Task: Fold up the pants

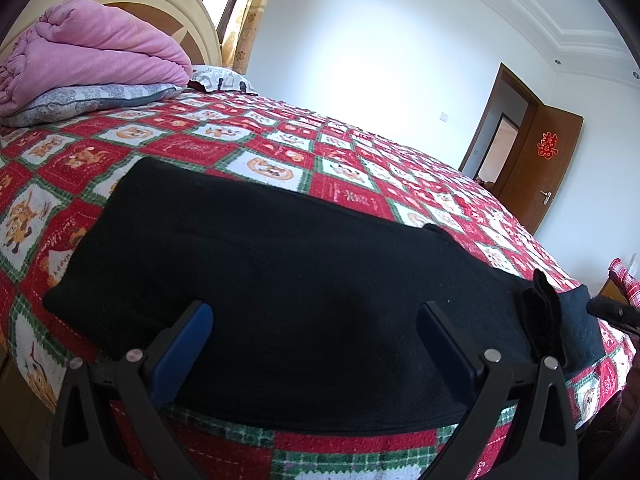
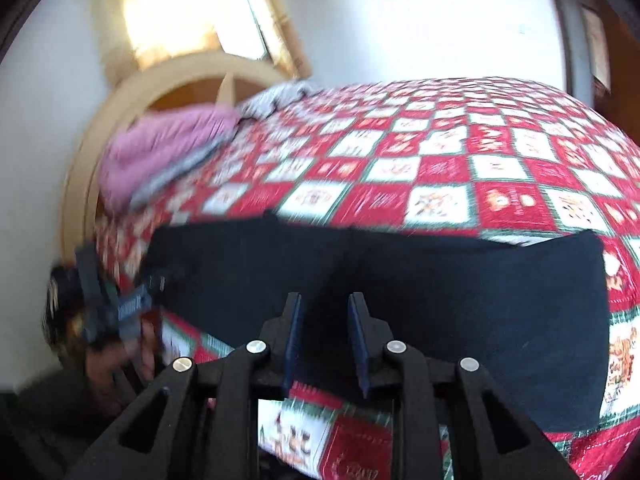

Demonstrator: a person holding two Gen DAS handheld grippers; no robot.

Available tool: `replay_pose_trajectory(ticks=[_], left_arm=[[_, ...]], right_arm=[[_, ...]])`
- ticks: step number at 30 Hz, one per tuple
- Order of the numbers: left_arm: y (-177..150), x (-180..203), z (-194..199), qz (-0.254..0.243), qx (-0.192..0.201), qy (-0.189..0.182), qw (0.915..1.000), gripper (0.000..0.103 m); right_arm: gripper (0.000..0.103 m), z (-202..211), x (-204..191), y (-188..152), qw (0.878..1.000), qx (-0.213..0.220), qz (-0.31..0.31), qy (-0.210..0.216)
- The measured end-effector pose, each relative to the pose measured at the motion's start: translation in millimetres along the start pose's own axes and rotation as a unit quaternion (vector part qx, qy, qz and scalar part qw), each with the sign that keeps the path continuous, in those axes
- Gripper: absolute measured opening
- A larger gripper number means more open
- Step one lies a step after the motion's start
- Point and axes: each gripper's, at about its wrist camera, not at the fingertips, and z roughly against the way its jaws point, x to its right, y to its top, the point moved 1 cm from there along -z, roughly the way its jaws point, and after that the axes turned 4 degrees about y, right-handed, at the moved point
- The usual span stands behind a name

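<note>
Both jaws gape empty; left gripper and right gripper hover over flat pants.

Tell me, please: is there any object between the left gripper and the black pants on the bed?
No, nothing visible is in the way. The left gripper is open directly above the pants, which lie flat on the checkered bedspread. The pink blanket is far away, by the headboard.

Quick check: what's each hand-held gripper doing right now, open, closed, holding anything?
Left hand-held gripper: open wide over the black pants, holding nothing.
Right hand-held gripper: open, narrower gap, holding nothing, at the pants' near edge.
</note>
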Motion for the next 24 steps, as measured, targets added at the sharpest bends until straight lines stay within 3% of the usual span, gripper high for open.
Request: replay_pose_trajectory(ticks=[6, 8, 9, 15, 18, 21, 24], left_arm=[[-1, 0, 0, -0.001, -0.001, 0.0, 1.0, 0.103], [-1, 0, 0, -0.001, -0.001, 0.0, 1.0, 0.103], [-2, 0, 0, -0.002, -0.001, 0.0, 1.0, 0.103], [-4, 0, 0, -0.007, -0.004, 0.006, 1.0, 0.103], [-4, 1, -1, -0.01, -0.006, 0.01, 0.9999, 0.103], [-3, 1, -1, -0.013, -0.008, 0.013, 0.9998, 0.103], [-3, 1, -2, -0.015, -0.01, 0.014, 0.9997, 0.103]], right_arm=[[0.026, -45, 9, 6, 0.998, -0.026, -0.052, 0.034], [0.026, -78, 5, -2, 0.996, -0.082, -0.038, 0.014], [0.026, -83, 4, -4, 0.996, -0.082, -0.027, -0.002], [0.027, -50, -7, -4, 0.998, -0.069, -0.012, -0.005], [0.039, -35, -14, -13, 0.997, -0.075, 0.007, -0.008], [0.041, -49, -14, -35, 0.992, -0.119, 0.024, -0.032], [0.041, -55, -12, -44, 0.992, -0.116, 0.034, -0.04]])
